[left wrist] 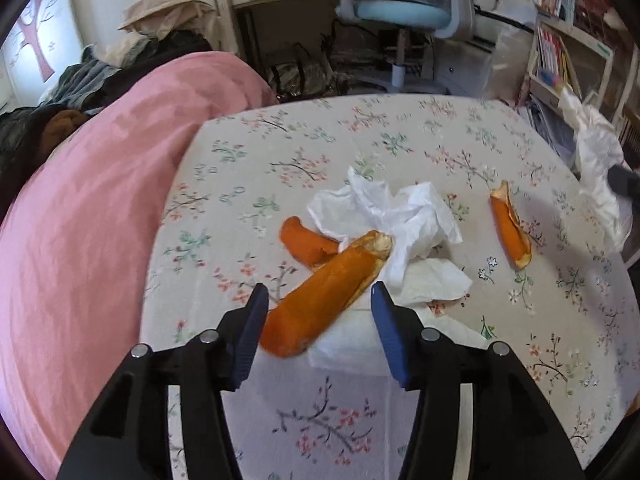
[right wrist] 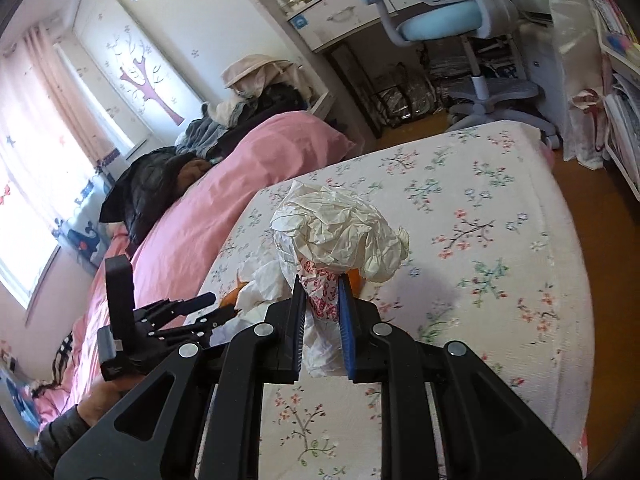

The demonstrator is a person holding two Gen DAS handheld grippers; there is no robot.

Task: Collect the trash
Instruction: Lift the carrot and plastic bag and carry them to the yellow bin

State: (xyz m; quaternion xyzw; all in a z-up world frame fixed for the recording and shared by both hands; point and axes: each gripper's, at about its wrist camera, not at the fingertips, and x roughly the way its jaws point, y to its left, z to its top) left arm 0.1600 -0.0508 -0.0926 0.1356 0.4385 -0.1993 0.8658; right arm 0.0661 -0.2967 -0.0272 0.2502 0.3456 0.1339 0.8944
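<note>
A long orange peel (left wrist: 348,272) lies on the floral bed sheet (left wrist: 440,140) between the fingers of my left gripper (left wrist: 319,288), which stands open around it; the right pad is clear of it. A second peel (left wrist: 308,240) and crumpled white tissues (left wrist: 400,216) lie just beyond, and a third peel (left wrist: 510,226) sits to the right. My right gripper (right wrist: 321,282) is shut on a white plastic bag (right wrist: 340,232) with red print, held above the sheet. The bag (left wrist: 596,168) also shows at the right edge of the left wrist view.
A pink duvet (left wrist: 100,200) covers the bed's left side, with dark clothes piled behind it. A blue desk chair (left wrist: 400,12) and a bookshelf (left wrist: 560,60) stand past the bed's far edge. A hand holds the left gripper (right wrist: 220,306) at lower left.
</note>
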